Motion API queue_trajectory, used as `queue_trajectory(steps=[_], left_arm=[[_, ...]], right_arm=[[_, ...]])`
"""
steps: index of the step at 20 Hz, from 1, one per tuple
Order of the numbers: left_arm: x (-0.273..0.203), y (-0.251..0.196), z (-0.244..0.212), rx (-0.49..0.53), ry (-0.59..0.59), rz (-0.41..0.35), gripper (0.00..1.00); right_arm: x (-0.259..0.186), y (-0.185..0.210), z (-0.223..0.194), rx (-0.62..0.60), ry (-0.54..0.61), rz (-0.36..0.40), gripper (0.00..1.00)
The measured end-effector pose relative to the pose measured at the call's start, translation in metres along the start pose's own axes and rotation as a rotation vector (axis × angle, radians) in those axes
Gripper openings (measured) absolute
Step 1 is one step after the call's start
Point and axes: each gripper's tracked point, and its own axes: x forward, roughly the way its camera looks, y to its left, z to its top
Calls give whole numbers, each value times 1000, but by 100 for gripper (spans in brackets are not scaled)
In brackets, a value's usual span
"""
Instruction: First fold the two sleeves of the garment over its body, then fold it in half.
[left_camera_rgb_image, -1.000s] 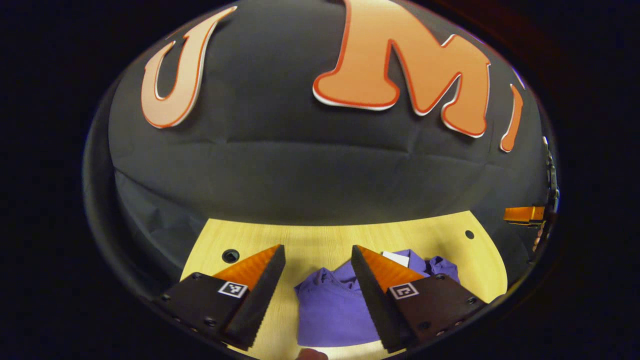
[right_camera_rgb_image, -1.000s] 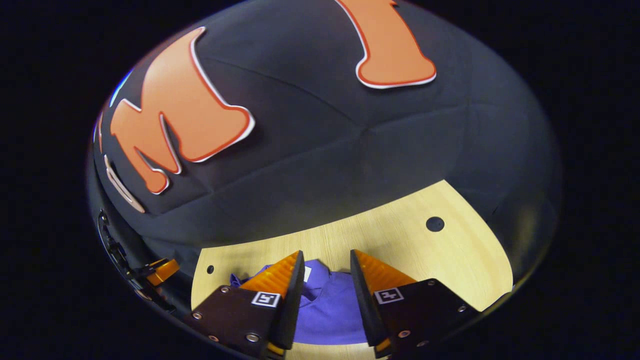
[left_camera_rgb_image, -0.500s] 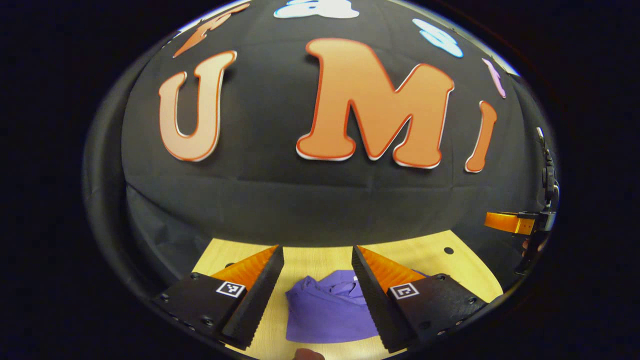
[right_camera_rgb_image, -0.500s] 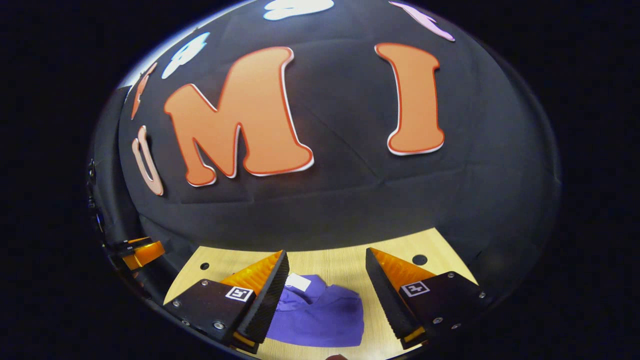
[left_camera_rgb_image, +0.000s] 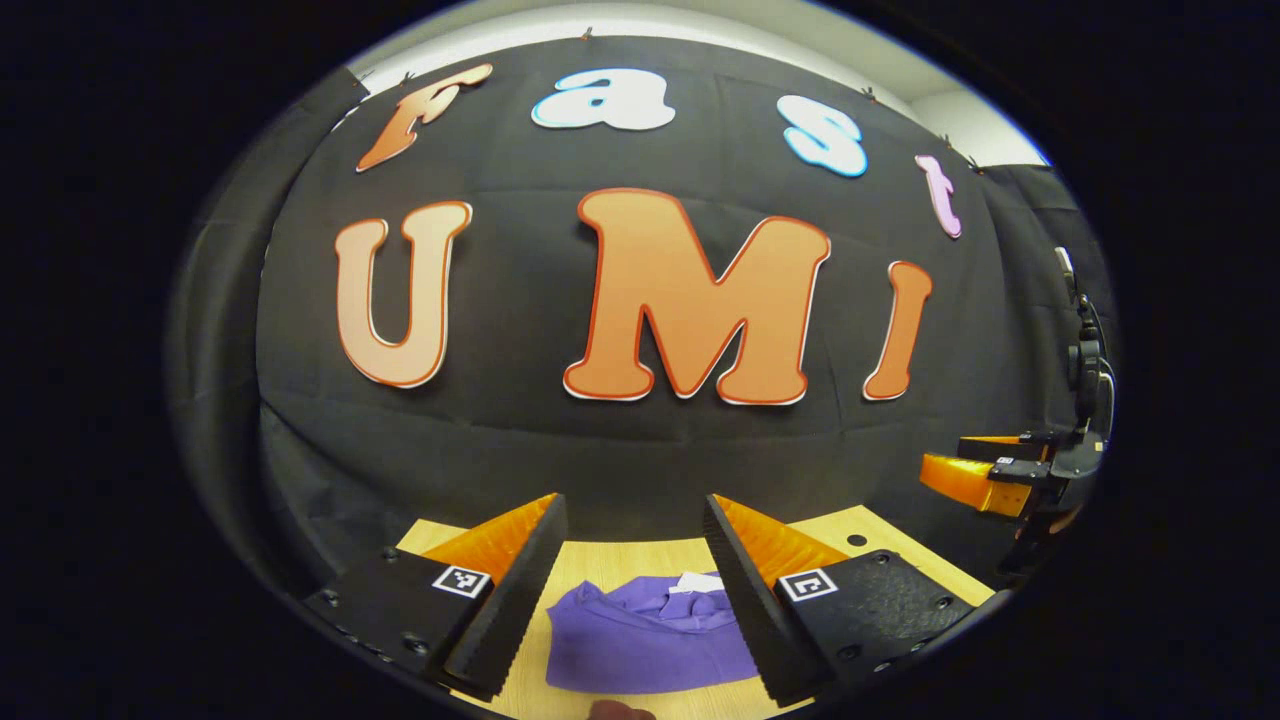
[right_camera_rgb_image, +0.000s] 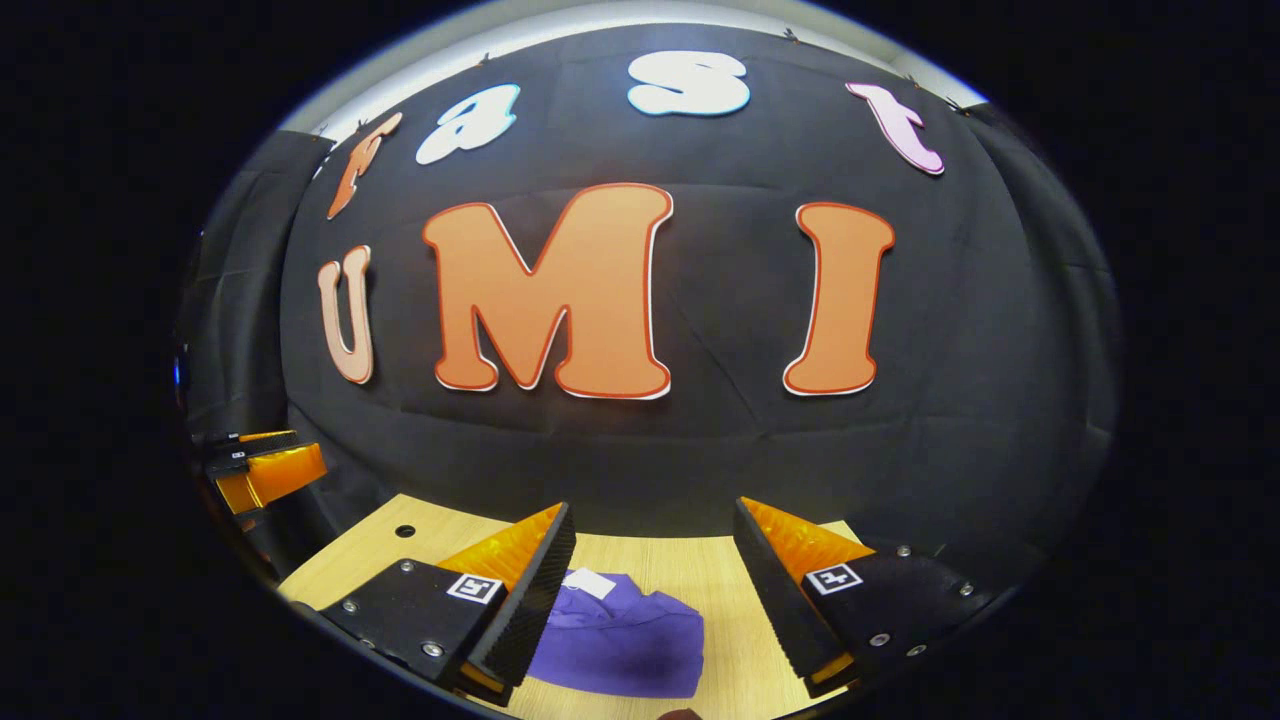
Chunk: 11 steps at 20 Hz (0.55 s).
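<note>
Booth wall (left_camera_rgb_image: 640, 450) of black cloth behind a wooden table (right_camera_rgb_image: 700, 570). On the table lies the purple garment (left_camera_rgb_image: 650, 640), folded into a compact bundle with a white tag (right_camera_rgb_image: 590, 583) at its collar. Left gripper (left_camera_rgb_image: 630, 600) held above it, jaws wide, gripping nothing. Right gripper (right_camera_rgb_image: 650, 610) likewise wide and empty, the garment below its left finger.

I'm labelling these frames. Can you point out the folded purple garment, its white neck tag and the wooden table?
Folded purple garment (left_camera_rgb_image: 640, 650): left gripper view, middle of the cloth.
White neck tag (right_camera_rgb_image: 589, 583): right gripper view, tag's centre.
Light wooden table (right_camera_rgb_image: 735, 590): right gripper view, bare top right of the garment.
</note>
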Motion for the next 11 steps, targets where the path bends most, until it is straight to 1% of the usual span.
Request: queue_trajectory(steps=[3,5,6,9,11], left_arm=[[-20,-7,4,10,-38,3,90],[-31,-16,-4,9,-26,-19,92],[-38,-18,-10,12,-20,-23,94],[-51,-16,-21,49,-22,6,96],[-58,-17,-26,59,-21,21,96]], right_arm=[[-18,3,9,-13,-64,-18,94],[-29,7,4,-35,-79,-23,94],[-34,12,1,-45,-76,-11,94],[-42,19,-1,-77,-95,-10,94],[-49,21,-2,-97,-113,-24,94]])
